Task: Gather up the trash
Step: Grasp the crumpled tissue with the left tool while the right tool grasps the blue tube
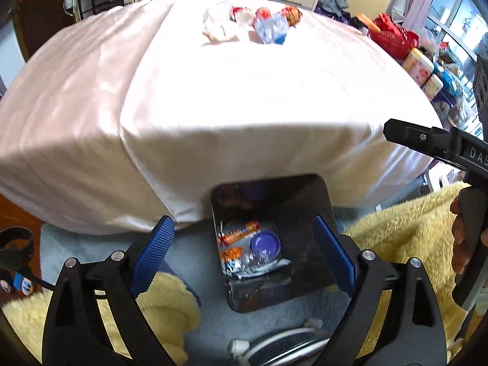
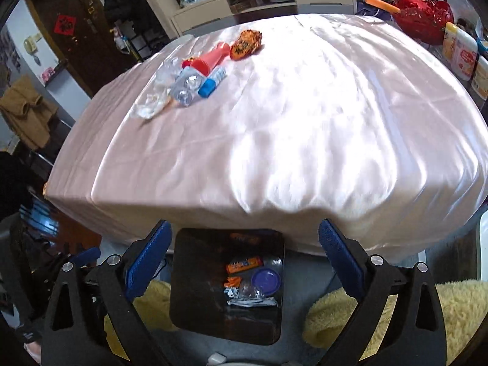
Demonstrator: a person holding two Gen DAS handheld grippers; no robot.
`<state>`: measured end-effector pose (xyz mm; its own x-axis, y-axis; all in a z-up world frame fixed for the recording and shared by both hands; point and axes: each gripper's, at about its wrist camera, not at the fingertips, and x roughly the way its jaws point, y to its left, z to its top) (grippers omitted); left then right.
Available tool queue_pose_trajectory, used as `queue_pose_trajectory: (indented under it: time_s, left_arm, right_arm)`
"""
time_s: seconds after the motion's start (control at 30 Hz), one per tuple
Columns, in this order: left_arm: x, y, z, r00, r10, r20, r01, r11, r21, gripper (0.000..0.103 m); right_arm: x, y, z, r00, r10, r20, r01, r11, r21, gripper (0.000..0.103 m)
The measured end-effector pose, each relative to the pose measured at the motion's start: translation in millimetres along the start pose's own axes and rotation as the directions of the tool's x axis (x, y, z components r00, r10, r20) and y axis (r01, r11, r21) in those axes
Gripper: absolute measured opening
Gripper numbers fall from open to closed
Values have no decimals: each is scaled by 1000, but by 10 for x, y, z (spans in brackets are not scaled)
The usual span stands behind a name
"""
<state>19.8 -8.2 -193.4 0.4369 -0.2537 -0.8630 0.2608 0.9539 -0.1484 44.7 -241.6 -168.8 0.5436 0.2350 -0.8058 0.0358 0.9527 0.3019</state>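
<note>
Daylight from the window [image 1: 451, 30] at right blows the satin sheet [image 1: 244, 91] to white glare; the bin [image 2: 227, 286] interior sits in deep shadow; both fisheye views bend strongly at their dark rims, with slight motion blur throughout.

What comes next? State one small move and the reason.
Probably reach the right hand-held gripper forward to the blue-capped bottle on the pink cloth. Both grippers are open and empty above the bin, which already holds wrappers, while a cluster of trash sits at the far side.
</note>
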Motion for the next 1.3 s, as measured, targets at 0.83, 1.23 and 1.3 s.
queue_pose_trajectory:
  time_s: [0.83, 1.23, 1.3]
  left_arm:
    - [251, 254, 1466, 993, 53, 105, -54, 999, 6, 87]
    - [560, 332, 1863, 995, 26, 98, -26, 1000, 1, 58]
    - [609, 345, 1884, 996, 18, 93, -18, 1000, -3, 55]
  right_arm:
    - [800, 231, 1547, 998, 59, 23, -59, 998, 22, 58]
    - [1222, 402, 1743, 998, 47, -51, -47, 999, 2, 35]
    - [1280, 428, 1722, 997, 41, -67, -41, 999, -6, 34]
